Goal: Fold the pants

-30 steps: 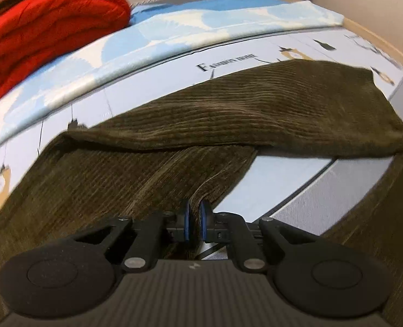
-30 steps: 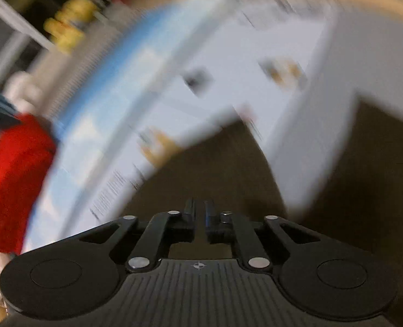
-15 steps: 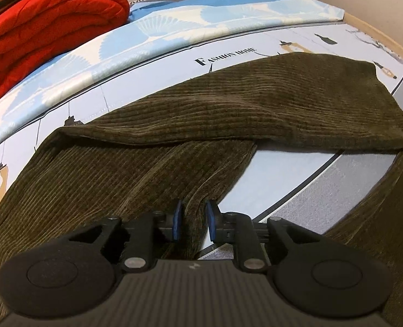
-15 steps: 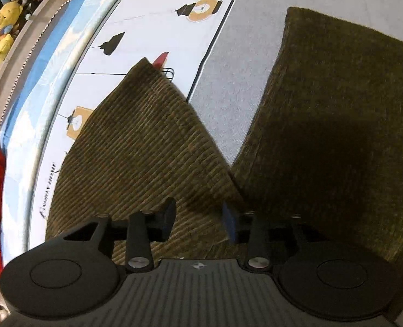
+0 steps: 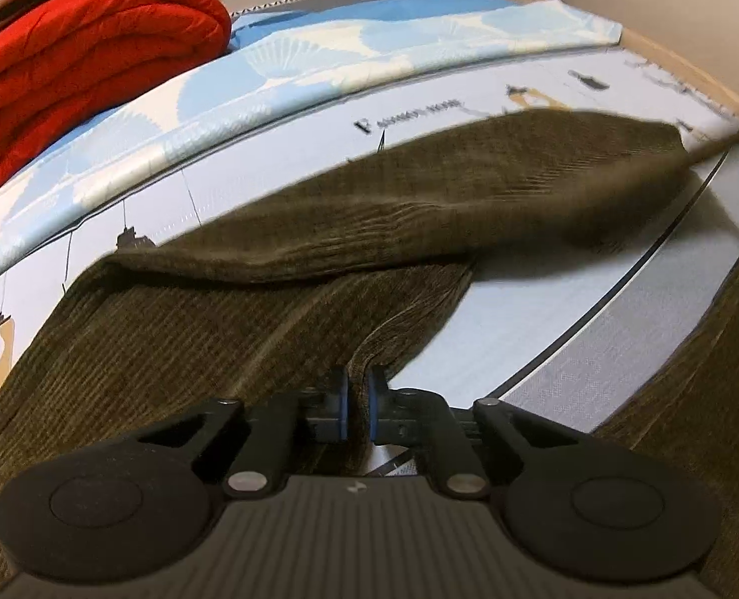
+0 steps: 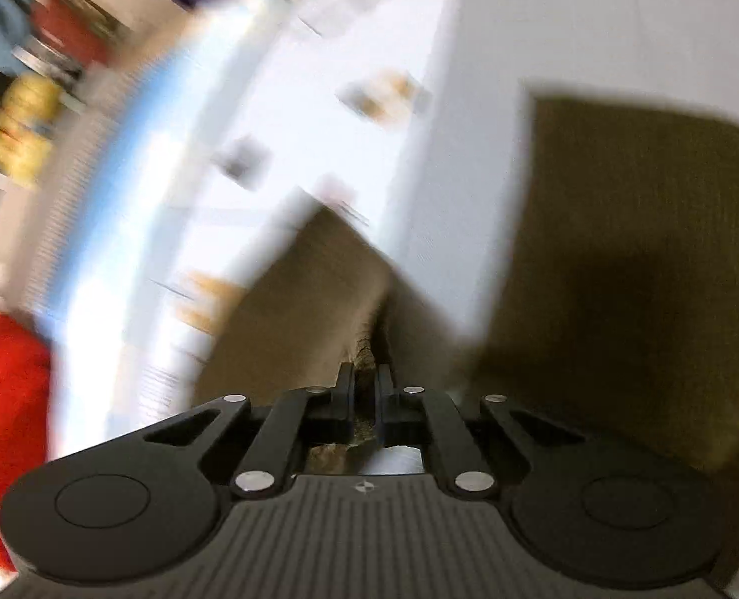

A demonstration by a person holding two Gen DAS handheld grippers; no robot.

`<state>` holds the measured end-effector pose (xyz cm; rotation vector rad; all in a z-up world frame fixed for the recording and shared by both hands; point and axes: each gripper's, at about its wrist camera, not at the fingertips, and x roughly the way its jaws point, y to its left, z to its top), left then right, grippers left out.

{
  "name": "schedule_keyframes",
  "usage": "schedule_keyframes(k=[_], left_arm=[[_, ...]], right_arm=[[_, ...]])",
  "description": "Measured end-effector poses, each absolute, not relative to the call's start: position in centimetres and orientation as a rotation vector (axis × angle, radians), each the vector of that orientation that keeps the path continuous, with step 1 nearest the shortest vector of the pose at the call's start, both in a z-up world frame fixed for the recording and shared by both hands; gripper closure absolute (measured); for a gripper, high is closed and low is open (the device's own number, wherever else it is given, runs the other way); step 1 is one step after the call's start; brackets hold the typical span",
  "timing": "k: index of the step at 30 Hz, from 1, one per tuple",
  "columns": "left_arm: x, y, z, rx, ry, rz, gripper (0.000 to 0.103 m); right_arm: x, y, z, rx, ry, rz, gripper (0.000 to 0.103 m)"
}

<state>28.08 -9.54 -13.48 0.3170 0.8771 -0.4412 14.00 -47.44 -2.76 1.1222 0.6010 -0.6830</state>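
**Both claws pinch the corduroy**

The left gripper (image 5: 357, 402) clamps a ridge of the olive pants (image 5: 180, 349), fingers nearly closed. The right gripper (image 6: 365, 399) nips another fold likewise. The pants lie on the printed bedsheet (image 5: 544, 319); its lettering blurs unreadable.

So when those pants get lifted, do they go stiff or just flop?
Probably flop: the pants sag in a soft drape where the left gripper pinches them. The thick ribbed cloth looks fairly heavy, so it should hang down. It bunches between the right gripper too, so likely grippy.
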Motion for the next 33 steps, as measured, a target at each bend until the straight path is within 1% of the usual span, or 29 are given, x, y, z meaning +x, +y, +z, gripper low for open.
schedule_keyframes(k=[3,6,8,10,11,12,13,14,15,17,20,23,26,28,29,30,31,32,33], left_arm=[[27.6,-8.9,-11.9,0.288,0.864,-0.530,0.096],[26.3,-8.3,-10.5,0.300,0.844,-0.677,0.096],[25.8,-7.6,-10.0,0.274,0.862,-0.779,0.096],[24.9,-7.0,-9.5,0.262,0.884,-0.896,0.096],[24.6,-6.8,-9.5,0.257,0.904,-0.937,0.095],[24.4,-6.6,-9.4,0.252,0.922,-0.969,0.095],[24.2,-6.3,-9.3,0.245,0.935,-0.992,0.094],[24.0,-6.1,-9.0,0.245,0.933,-1.000,0.087],[24.1,-5.8,-8.6,0.244,0.921,-0.987,0.074],[24.4,-4.9,-7.8,0.203,0.891,-0.946,0.064],[25.5,-3.3,-6.6,0.150,0.839,-0.808,0.063],[27.2,-1.3,-6.6,0.145,0.850,-0.565,0.063],[28.4,1.1,-6.8,0.117,0.873,-0.345,0.063],[29.0,2.7,-6.5,0.107,0.872,-0.248,0.063],[29.0,3.3,-6.3,0.106,0.867,-0.202,0.063],[29.1,3.9,-6.0,0.105,0.861,-0.164,0.063],[29.2,5.0,-5.5,0.100,0.857,-0.134,0.063],[29.3,5.6,-5.2,0.093,0.855,-0.104,0.063],[29.3,6.6,-4.7,0.083,0.852,-0.081,0.063]], right_arm=[[17.0,-48.5,2.5,1.072,0.428,-0.610,0.097],[20.8,-49.9,6.3,1.023,0.301,-0.602,0.097],[23.7,-50.9,7.3,0.980,0.263,-0.606,0.096],[25.4,-51.9,6.9,0.964,0.243,-0.604,0.091],[25.9,-52.3,6.3,0.943,0.235,-0.594,0.091],[26.0,-52.6,5.7,0.918,0.253,-0.557,0.088],[26.1,-52.6,4.6,0.902,0.290,-0.531,0.083],[25.6,-52.6,3.6,0.893,0.327,-0.527,0.070],[24.6,-52.5,2.3,0.881,0.350,-0.539,0.060],[22.8,-52.2,-0.5,0.832,0.394,-0.595,0.059],[21.0,-51.8,-5.9,0.782,0.530,-0.698,0.058],[22.1,-53.0,-11.8,0.879,0.723,-0.715,0.058],[22.6,-53.4,-14.6,0.925,0.751,-0.693,0.058],[23.5,-52.8,-14.7,0.849,0.733,-0.666,0.050],[24.0,-52.6,-14.6,0.827,0.727,-0.653,0.048],[24.4,-52.3,-14.5,0.824,0.708,-0.620,0.051],[24.9,-52.4,-14.5,0.829,0.693,-0.589,0.058],[25.2,-52.3,-14.6,0.816,0.690,-0.585,0.089],[25.2,-52.2,-14.3,0.796,0.695,-0.607,0.097]])
